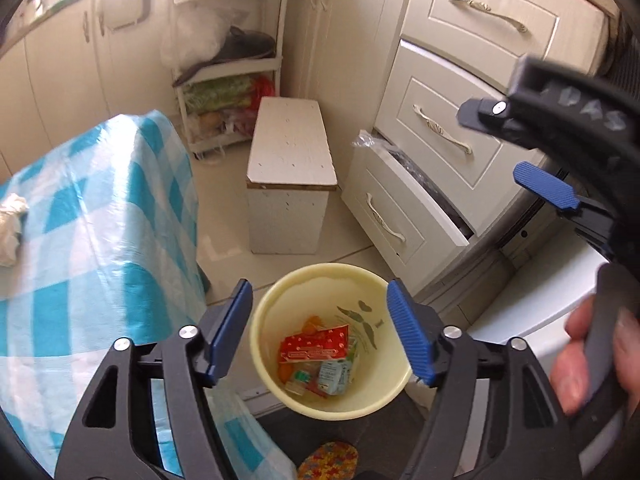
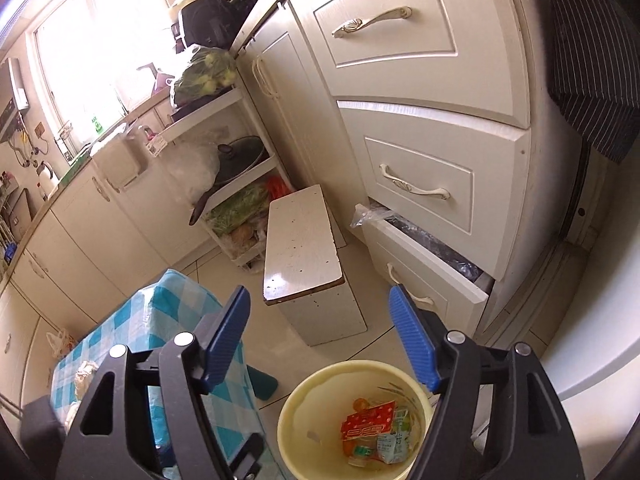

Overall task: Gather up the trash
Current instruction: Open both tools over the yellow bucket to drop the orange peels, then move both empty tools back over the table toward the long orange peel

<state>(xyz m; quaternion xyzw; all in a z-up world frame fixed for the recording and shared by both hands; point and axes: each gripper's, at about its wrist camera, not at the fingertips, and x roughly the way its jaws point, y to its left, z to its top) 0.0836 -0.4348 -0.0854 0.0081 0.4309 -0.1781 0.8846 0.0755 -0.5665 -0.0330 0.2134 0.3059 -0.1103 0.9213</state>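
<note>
Down low in the left wrist view: left gripper (image 1: 319,286), spread wide, pinching nothing. Blue pads (image 1: 408,332) far apart, one on each side of the yellow bin (image 1: 276,300). Hangs right over the bin's open mouth.

Inside the bin, at the bottom: the trash. On top of the pile, a red wrapper (image 1: 314,344) with white dots. Under it, a pale packet (image 1: 334,376) and some orange bits. Too mixed up to name the rest.

At the right edge of that view: right gripper (image 1: 516,148), also spread wide, holding nothing. Below it, a hand (image 1: 580,364) wrapped round the black handle.

In the right wrist view, seen low and in the middle: same wide gap, nothing between the pads, bin just below them on the lower right.

Left of the bin: a table with a blue and white checked cloth (image 1: 100,220). On the cloth, at the far left edge, a crumpled white lump (image 1: 10,228). Still on the table, not in the bin.

Above the bin in the picture: a white box stool (image 1: 290,152) on the pale floor. Right of the stool: cream drawers, the bottom drawer (image 1: 400,216) pulled out a bit, with a see-through plastic bag (image 1: 362,140) poking from its corner. Behind the stool, upper middle: a white shelf rack (image 1: 228,60) full of bags and greens.

At the very bottom middle: a bright dotted thing (image 1: 328,460). Cannot tell what.
</note>
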